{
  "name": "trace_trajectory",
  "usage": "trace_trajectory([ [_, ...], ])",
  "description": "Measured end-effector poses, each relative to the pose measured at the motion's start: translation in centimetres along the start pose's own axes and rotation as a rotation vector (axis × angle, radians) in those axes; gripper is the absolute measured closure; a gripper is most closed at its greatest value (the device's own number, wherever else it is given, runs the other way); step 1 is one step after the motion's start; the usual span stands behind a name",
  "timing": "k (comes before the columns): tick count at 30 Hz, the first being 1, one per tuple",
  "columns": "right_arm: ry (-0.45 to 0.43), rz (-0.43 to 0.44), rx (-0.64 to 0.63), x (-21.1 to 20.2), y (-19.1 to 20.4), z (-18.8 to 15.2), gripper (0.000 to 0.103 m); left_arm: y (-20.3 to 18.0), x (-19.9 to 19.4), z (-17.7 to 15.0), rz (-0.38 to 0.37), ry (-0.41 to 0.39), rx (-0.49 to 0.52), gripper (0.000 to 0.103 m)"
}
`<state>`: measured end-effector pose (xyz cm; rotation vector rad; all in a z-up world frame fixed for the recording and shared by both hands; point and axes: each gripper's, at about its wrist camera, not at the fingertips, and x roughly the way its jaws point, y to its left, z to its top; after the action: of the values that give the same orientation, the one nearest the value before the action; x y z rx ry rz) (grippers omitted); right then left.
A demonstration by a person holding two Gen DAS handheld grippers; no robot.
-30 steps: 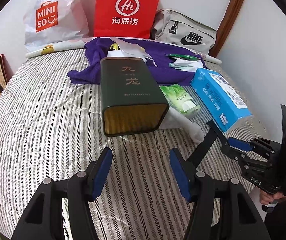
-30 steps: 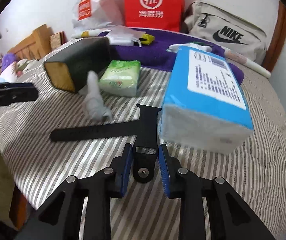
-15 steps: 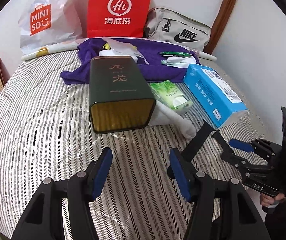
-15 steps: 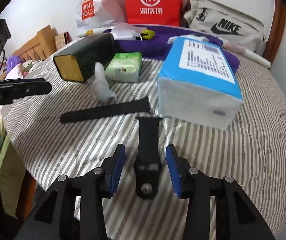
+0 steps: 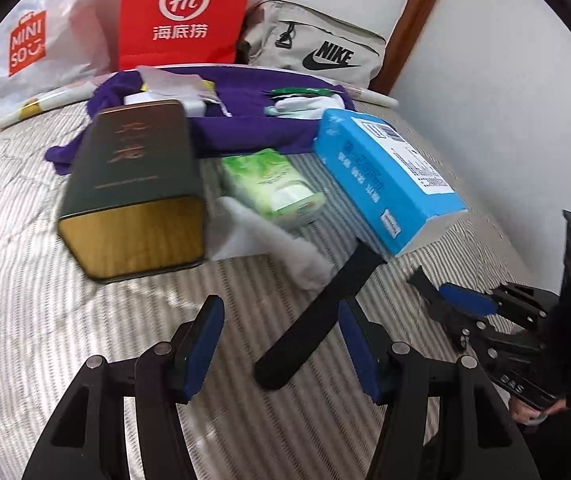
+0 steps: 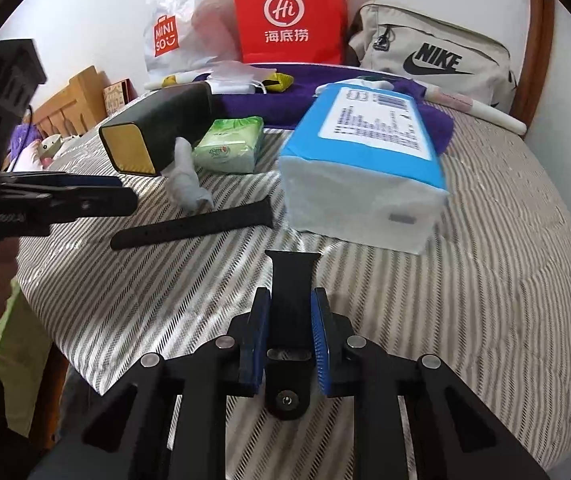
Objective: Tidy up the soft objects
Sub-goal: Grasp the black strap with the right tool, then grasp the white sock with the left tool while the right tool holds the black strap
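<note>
Right gripper [image 6: 288, 340] jaws closing on short strap [image 6: 291, 280], near bed edge [image 6: 65, 356].

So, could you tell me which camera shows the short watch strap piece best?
The right wrist view: the short strap piece lies centred between the closing right gripper pads. The left wrist view shows only its tip.

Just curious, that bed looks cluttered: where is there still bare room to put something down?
Bare striped bedspread lies left of the dark green tin, and right of the blue tissue pack toward the bed's edge. It is crowded between tin, green tissue packet and long black strap, and on the purple cloth.
</note>
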<state>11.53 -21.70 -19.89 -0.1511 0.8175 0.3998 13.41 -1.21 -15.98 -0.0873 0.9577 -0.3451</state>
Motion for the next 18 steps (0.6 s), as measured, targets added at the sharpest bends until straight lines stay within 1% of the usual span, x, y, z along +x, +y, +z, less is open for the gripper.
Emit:
trace_trajectory([
  [4, -0.003, -0.018, 0.029, -0.4, -1.5, -0.3, 0.082, -0.9, 1.3, 0.5, 0.005, 0.000, 0.003, 0.046],
  [7, 0.006, -0.023, 0.040, -0.2, -2.0, -0.5, 0.082, -1.1, 2.0, 1.0, -0.013, -0.003, -0.013, 0.046],
  [9, 0.008, -0.019, 0.046, 0.1, -2.2, -0.7, 0.082, -1.3, 2.4, 1.3, -0.009, -0.007, -0.016, 0.046],
  [11, 0.005, -0.017, 0.045, 0.1, -2.2, -0.7, 0.082, -1.5, 2.8, 1.5, 0.018, -0.018, -0.021, 0.047],
  [12, 0.004, -0.016, 0.044, 0.1, -2.2, -0.7, 0.082, -1.4, 2.9, 1.6, 0.040, -0.027, -0.034, 0.049],
  [14, 0.002, -0.013, 0.044, 0.1, -2.2, -0.6, 0.082, -1.2, 3.3, 1.6, 0.047, -0.034, -0.057, 0.053],
  [15, 0.002, -0.011, 0.047, 0.1, -2.3, -0.6, 0.082, -1.1, 3.2, 1.6, 0.048, -0.043, -0.058, 0.062],
  [16, 0.001, -0.011, 0.051, 0.1, -2.3, -0.6, 0.082, -1.0, 3.3, 1.7, 0.041, -0.044, -0.061, 0.068],
  [17, 0.000, -0.011, 0.055, 0.1, -2.3, -0.7, 0.082, -0.8, 3.3, 1.7, 0.022, -0.035, -0.065, 0.075],
  [18, -0.001, -0.013, 0.058, 0.0, -2.3, -0.7, 0.082, -0.8, 3.3, 1.7, 0.011, -0.033, -0.068, 0.078],
])
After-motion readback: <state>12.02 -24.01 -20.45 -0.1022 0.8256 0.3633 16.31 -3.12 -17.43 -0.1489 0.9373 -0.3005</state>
